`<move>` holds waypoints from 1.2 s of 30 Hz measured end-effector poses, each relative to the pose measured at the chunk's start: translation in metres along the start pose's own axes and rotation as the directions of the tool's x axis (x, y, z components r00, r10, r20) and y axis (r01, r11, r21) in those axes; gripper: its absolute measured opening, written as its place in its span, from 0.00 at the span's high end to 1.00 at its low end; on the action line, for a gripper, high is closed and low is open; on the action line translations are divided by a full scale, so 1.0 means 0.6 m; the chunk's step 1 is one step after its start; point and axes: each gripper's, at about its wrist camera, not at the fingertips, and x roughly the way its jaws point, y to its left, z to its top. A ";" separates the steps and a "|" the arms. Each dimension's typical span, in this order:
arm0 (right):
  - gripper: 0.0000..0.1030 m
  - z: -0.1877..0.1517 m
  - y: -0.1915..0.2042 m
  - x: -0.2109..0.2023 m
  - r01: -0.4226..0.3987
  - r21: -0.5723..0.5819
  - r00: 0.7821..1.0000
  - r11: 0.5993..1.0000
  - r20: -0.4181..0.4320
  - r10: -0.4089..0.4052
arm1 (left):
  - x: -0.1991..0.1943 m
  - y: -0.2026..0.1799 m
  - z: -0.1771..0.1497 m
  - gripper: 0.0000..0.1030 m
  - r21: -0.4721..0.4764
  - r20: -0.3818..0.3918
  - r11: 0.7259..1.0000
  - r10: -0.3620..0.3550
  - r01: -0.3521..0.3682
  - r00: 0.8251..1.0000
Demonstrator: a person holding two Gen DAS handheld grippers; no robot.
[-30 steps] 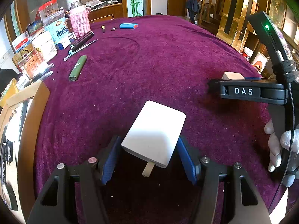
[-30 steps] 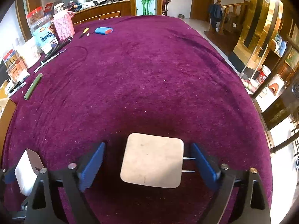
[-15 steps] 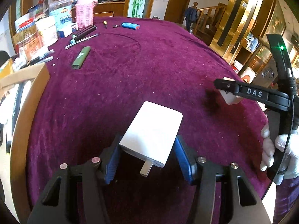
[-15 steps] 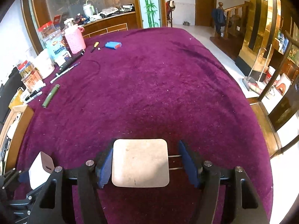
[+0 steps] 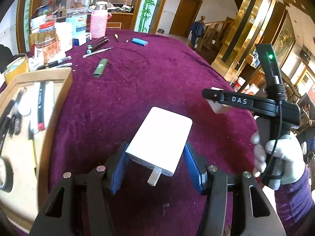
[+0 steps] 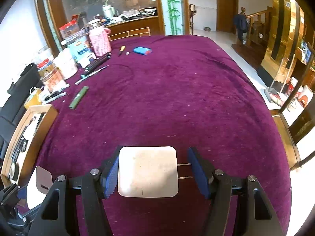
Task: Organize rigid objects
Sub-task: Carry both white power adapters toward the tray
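Note:
My left gripper (image 5: 155,165) is shut on a white charger (image 5: 160,140), plug prongs toward the camera, held above the purple tablecloth (image 5: 137,82). My right gripper (image 6: 153,170) is shut on a scuffed white square charger (image 6: 147,171) with its prongs against the right pad. It also shows in the left wrist view (image 5: 219,106), raised at the right. The left-held charger shows in the right wrist view (image 6: 38,186) at lower left. A cardboard box (image 5: 25,137) holding pens and other items is at the left.
A green tube (image 5: 100,67), a blue item (image 5: 139,41), pens (image 5: 97,44), a pink-sleeved bottle (image 5: 98,25) and jars (image 5: 49,43) stand at the table's far left. The table edge drops away at the right (image 6: 275,118).
Both grippers have risen from the table with their chargers. The right gripper closed on the square charger. The left view has shifted toward the cardboard box.

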 end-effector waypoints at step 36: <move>0.32 -0.013 0.370 -0.017 -0.363 -0.308 0.932 0.879 -0.122 0.342 | -0.176 0.294 -0.071 0.46 -0.336 0.038 0.910 0.271 -0.243 0.962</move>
